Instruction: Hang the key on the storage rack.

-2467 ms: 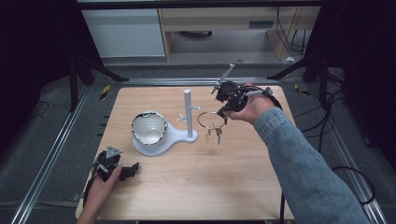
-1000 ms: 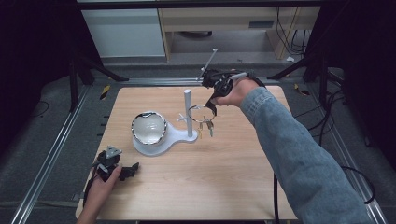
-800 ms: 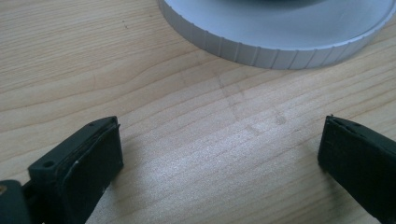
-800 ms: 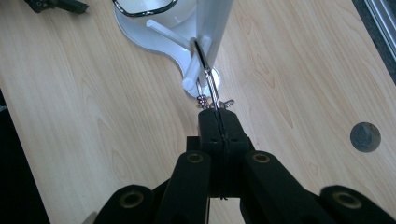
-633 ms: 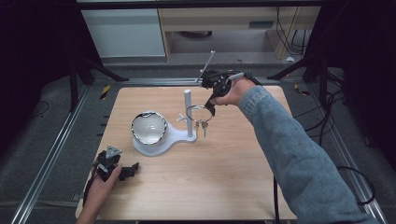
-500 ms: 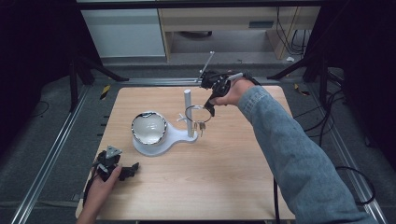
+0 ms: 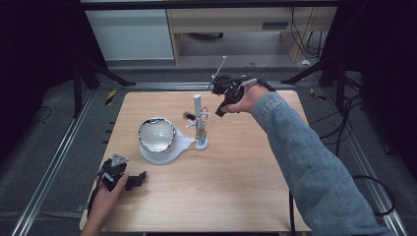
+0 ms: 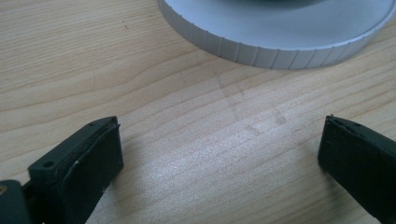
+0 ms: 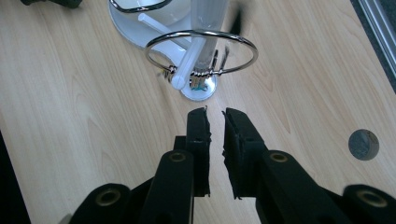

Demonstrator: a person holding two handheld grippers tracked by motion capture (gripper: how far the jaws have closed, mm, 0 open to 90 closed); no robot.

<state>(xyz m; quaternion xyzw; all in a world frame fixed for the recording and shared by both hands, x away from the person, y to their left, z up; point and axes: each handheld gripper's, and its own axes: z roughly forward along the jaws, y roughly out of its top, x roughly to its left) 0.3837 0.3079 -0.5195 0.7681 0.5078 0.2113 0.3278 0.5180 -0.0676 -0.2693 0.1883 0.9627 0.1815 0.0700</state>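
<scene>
A white stand (image 7: 169,150) with an upright post (image 7: 197,105) sits mid-table, and a shiny metal bowl (image 7: 157,135) rests on its round base. A metal key ring (image 9: 201,32) with keys (image 7: 200,129) hangs on the stand's side peg (image 9: 189,63). My right gripper (image 9: 215,112) is just right of the post (image 7: 220,109), a little back from the ring. Its jaws have just been opening; a narrow gap shows with nothing between them. My left gripper (image 7: 140,178) rests open on the wood near the front left, facing the stand's ribbed rim (image 8: 280,51).
The wooden tabletop (image 7: 236,187) is bare to the right and front of the stand. A small dark round hole (image 9: 363,144) marks the wood beside my right gripper. Metal rails (image 7: 54,162) run along both sides of the table.
The right gripper carried the key ring leftward to the post, and the ring now hangs on the peg. Its jaws have parted and come off the ring. The left gripper has stayed put.
</scene>
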